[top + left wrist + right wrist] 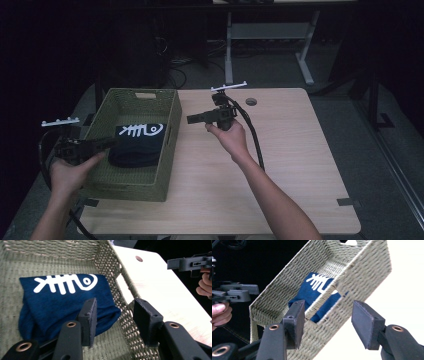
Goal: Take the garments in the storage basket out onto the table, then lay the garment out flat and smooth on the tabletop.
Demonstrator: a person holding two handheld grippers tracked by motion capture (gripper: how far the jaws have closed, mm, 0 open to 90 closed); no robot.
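Note:
A green woven basket (131,190) stands on the left part of the wooden table (295,165). Inside it lies a folded navy cloth (136,142) with a white fish-bone print. My left gripper (112,142) reaches over the basket's left wall, open and empty. In the left gripper view my left gripper (115,307) hovers over the cloth (62,300) and the basket's right wall (112,265). My right gripper (191,119) is held above the table just right of the basket, open and empty. From the right gripper view, my right gripper (329,308) points at the basket (362,270) and the cloth (318,286).
A round cable hole (251,101) sits near the table's far edge. Black cables trail from both grippers. Bare tabletop spreads right of the basket. Beyond the table are a dark floor and a white desk frame (270,32).

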